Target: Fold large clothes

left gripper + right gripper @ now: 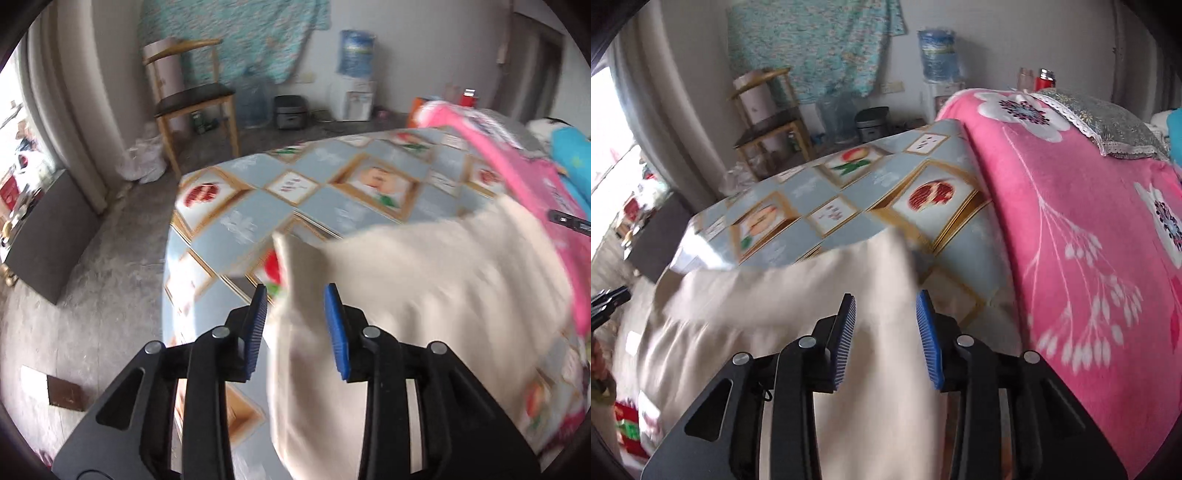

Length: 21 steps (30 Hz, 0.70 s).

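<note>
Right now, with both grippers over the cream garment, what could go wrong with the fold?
The cream garment lies between the pads of the left gripper and the right gripper, which do not press it: it may slump unevenly. Its left part reaches the table edge and could slide off.

Matt cream cloth garment point(424, 280) lies on a glossy, smooth printed tablecloth point(258, 206).
</note>
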### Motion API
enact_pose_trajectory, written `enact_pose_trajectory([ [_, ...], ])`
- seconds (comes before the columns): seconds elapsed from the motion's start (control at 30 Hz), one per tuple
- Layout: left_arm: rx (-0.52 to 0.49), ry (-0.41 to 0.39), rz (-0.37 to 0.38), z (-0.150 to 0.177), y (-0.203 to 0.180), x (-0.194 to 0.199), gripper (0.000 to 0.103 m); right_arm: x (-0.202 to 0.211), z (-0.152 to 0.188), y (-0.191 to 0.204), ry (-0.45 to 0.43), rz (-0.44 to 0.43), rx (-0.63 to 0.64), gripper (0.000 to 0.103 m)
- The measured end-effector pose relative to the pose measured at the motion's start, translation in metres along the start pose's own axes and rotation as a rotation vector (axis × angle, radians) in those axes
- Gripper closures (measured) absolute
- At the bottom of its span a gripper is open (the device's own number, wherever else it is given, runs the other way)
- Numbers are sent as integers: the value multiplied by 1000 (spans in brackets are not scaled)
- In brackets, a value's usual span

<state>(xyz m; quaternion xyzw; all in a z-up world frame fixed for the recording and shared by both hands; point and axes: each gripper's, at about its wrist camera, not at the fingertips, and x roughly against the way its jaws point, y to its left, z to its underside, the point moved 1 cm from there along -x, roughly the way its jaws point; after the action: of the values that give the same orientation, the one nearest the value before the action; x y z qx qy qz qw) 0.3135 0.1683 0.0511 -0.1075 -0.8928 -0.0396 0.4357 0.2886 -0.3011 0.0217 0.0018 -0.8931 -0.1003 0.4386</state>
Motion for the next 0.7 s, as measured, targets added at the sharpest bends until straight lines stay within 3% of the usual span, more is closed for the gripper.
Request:
enact_pose_trajectory([
  [0.1, -18, 22, 78, 35, -20, 17, 70, 20, 48, 15, 24, -39, 40, 68],
  [0.23, 46, 112, 30, 85, -25, -4, 69, 14, 109, 12, 99, 29, 44, 68],
  [0.3, 79, 155, 10, 104, -22, -19, 67, 9, 119, 7, 85, 21, 49, 68],
  [0.47, 143, 84, 23, 106, -17, 3, 69, 23, 102, 19, 96, 74, 63, 67],
  [0.57, 113, 28, 51, 103, -26, 24, 68, 40, 109, 29, 40, 100, 102, 44],
  [0.63, 90, 33, 64, 106, -35, 22, 64, 28, 121, 23, 76, 128, 87, 42],
  [0.7, 73, 100, 38, 115, -40, 5, 64, 14, 134, 13, 113, 110, 40, 42],
])
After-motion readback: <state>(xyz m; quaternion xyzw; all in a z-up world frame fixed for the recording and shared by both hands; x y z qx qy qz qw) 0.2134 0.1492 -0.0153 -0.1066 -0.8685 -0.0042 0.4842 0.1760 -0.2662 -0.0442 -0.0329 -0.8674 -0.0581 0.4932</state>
